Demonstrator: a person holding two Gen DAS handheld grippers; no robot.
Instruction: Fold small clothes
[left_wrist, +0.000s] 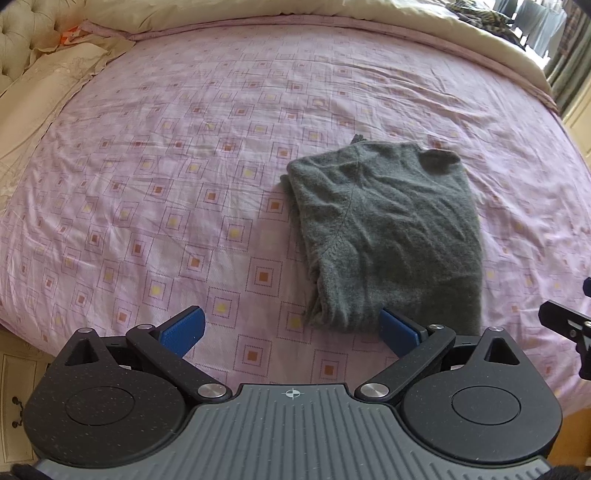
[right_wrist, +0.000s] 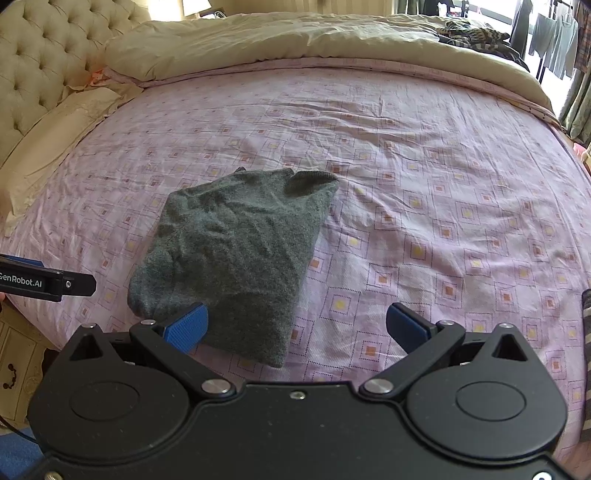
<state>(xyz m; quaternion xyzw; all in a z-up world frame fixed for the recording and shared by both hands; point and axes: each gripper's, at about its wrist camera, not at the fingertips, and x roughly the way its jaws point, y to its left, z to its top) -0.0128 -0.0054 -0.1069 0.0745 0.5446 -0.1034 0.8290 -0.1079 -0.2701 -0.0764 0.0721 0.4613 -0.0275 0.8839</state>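
Note:
A grey knitted garment (left_wrist: 388, 225) lies folded into a rough rectangle on the pink patterned bedsheet (left_wrist: 166, 177). My left gripper (left_wrist: 291, 328) is open just short of the garment's near edge, its right blue pad (left_wrist: 397, 332) beside the lower hem. In the right wrist view the same garment (right_wrist: 236, 251) lies left of centre. My right gripper (right_wrist: 297, 326) is open, its left blue pad (right_wrist: 188, 326) over the near edge of the knit, with nothing clamped between the fingers. The left gripper's body (right_wrist: 44, 282) shows at the left edge there.
A cream duvet (right_wrist: 295, 40) is bunched along the far side of the bed, with dark patterned clothes (right_wrist: 476, 37) on it. A tufted headboard (right_wrist: 40, 62) and a pillow (right_wrist: 55, 129) stand at the left. A white drawer cabinet (right_wrist: 14, 369) sits below the bed's near-left edge.

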